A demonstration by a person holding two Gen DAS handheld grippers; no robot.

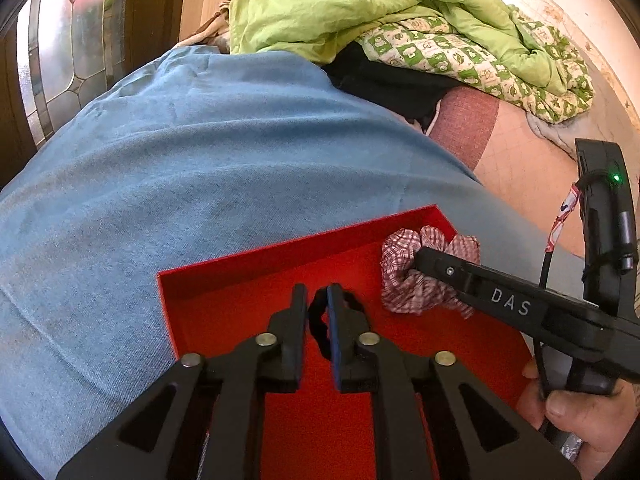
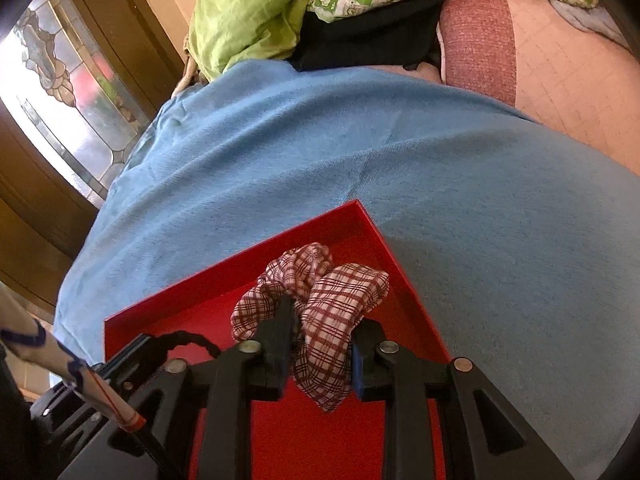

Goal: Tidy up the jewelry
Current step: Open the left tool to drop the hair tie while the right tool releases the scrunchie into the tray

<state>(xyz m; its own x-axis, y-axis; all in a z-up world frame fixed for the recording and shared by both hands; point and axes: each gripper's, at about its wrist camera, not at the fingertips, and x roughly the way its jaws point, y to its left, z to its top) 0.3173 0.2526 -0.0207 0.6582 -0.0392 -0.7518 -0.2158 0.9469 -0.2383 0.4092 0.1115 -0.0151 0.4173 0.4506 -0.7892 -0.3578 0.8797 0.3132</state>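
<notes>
so the left gripper [image 1: 318,300] sits low over the red tray [image 1: 224,276], fingers nearly together and pinching a black hair tie [image 1: 316,328] that loops around the right-hand finger and touches the tray floor. just to its right the right gripper [image 2: 320,340] reaches in, jaws partly apart and clamped on a red-and-white plaid scrunchie [image 2: 320,300] which bunches up between and ahead of the fingers, near the tray's far right corner. a hand [image 1: 580,412] grips that tool's handle. the tray rests on a blue cloth [image 1: 180,152] that spreads out ahead of both grippers. farther off there's a crumpled green blanket [image 1: 340,4], and to the far left a stained glass window [image 2: 60,80].
</notes>
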